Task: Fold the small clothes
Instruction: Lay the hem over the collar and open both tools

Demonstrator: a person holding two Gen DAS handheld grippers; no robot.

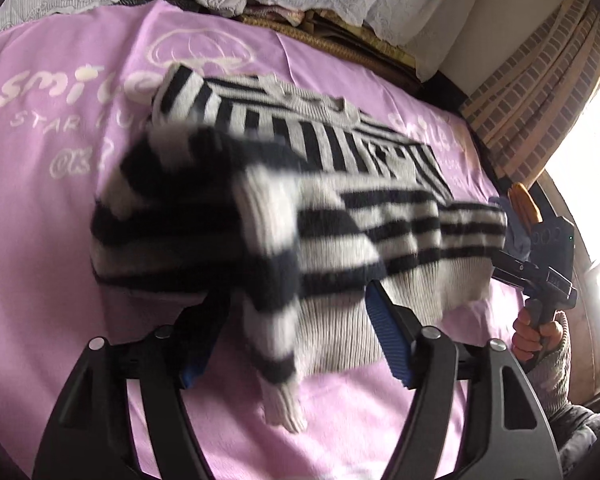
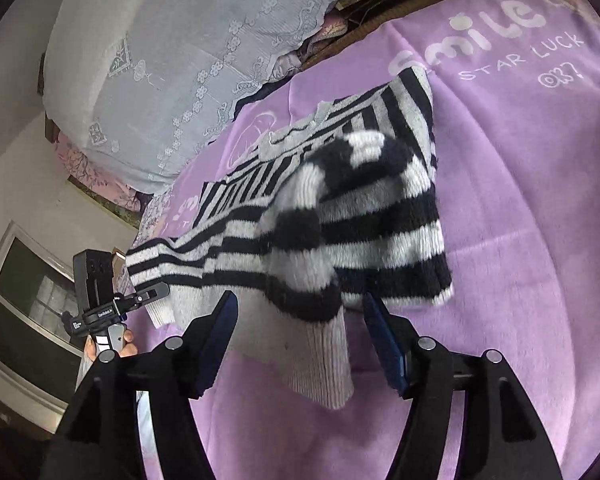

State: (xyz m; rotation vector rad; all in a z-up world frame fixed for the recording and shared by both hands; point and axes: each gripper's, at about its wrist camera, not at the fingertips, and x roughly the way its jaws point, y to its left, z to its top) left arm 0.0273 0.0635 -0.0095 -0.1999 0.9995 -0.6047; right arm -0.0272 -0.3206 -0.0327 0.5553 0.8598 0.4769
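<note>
1. I see a black-and-grey striped knit sweater lying on a lilac blanket printed with pale lettering; its near half is doubled back over the far half, and the fold is blurred in both wrist views.
2. My left gripper has its jaws spread, the blue pads standing apart at 5 and 7 o'clock in the left wrist view. The sweater's ribbed grey hem and a loose striped sleeve hang between them, but the pads do not press on the knit, so I read this grip as released.
3. My right gripper is likewise spread, with its dark blue pads either side of the ribbed hem; the cloth lies between them untouched, so this one is let go too.
4. In the left wrist view the other handheld unit sits at 3 o'clock, with a hand in a knit cuff around its grip.
5. In the right wrist view the left unit appears at 8 o'clock, just beside the sweater's edge.
6. At 11 o'clock in that view a white lace cover drapes over bedding beyond the blanket.
7. A brick-patterned curtain hangs at 2 o'clock in the left wrist view, beside a bright window.
</note>
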